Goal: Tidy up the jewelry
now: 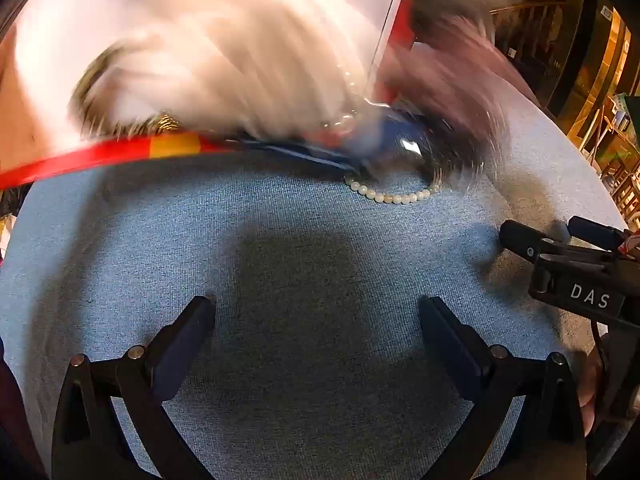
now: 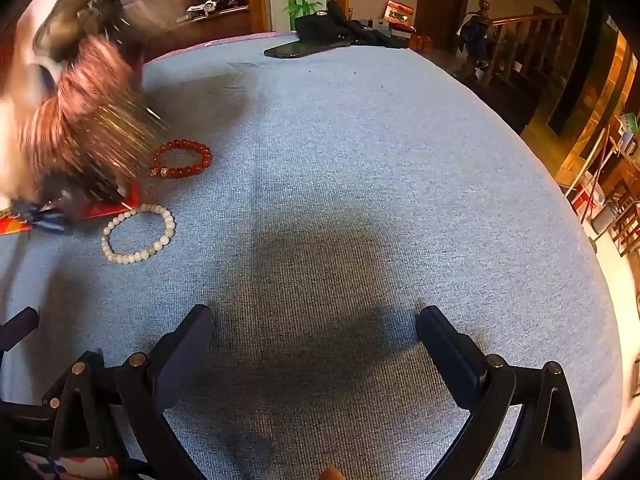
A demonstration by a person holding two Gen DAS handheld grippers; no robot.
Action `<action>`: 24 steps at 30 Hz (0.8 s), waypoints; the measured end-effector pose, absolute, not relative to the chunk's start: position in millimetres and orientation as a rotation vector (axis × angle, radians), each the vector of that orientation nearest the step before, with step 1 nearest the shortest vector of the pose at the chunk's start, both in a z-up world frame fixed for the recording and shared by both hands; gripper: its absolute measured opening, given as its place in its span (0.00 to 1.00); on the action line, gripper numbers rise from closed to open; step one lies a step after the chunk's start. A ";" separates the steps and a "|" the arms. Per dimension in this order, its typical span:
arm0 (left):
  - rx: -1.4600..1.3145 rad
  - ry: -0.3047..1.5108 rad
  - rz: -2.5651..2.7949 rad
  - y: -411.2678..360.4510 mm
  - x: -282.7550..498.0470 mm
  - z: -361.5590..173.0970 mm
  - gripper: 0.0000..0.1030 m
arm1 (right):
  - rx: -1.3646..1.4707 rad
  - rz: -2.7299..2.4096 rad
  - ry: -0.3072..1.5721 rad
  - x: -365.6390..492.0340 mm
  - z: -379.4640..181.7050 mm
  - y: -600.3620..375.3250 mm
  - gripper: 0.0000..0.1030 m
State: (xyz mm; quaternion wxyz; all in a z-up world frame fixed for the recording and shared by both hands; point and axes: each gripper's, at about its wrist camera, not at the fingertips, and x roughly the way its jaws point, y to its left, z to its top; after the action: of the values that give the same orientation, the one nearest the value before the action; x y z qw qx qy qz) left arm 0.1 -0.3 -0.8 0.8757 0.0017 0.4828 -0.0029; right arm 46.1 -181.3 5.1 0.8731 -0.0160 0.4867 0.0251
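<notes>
On blue cloth (image 2: pixel 360 160), white bead bracelet (image 2: pixel 138 233), red bead bracelet (image 2: pixel 182 159), both claws wide open, empty

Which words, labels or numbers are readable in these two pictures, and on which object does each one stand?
"DAS": white letters on a black block of the right tool, seen in the left wrist view.
Box far behind the table: print too small to read.
Nothing else readable; the red-edged item is blurred.

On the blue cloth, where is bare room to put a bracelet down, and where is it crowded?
Bare cloth runs from the red bead bracelet and white bead bracelet across to the far dark items, and down to the open right gripper. It is crowded at the left, around the red-edged box, where something blurred covers the view.
</notes>
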 end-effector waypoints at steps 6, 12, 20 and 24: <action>0.004 1.006 -0.006 -0.6 -0.8 -0.7 1.00 | -0.038 0.054 1.015 43.5 4.6 -181.4 1.00; 0.003 1.006 -0.006 0.4 -2.7 0.2 1.00 | -0.036 0.055 1.017 43.4 4.0 -181.1 1.00; 0.002 1.006 -0.007 3.8 -3.6 2.6 1.00 | -0.034 0.056 1.017 43.1 4.1 -181.9 1.00; 0.002 1.006 -0.007 3.4 -3.3 1.9 1.00 | -0.034 0.056 1.017 42.9 4.1 -182.2 1.00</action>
State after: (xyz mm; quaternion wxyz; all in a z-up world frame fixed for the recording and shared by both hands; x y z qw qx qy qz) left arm -3.3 3.4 1.9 0.8761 0.0010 0.4820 -0.0033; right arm 42.9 -182.2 4.1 0.8731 -0.0163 0.4866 0.0269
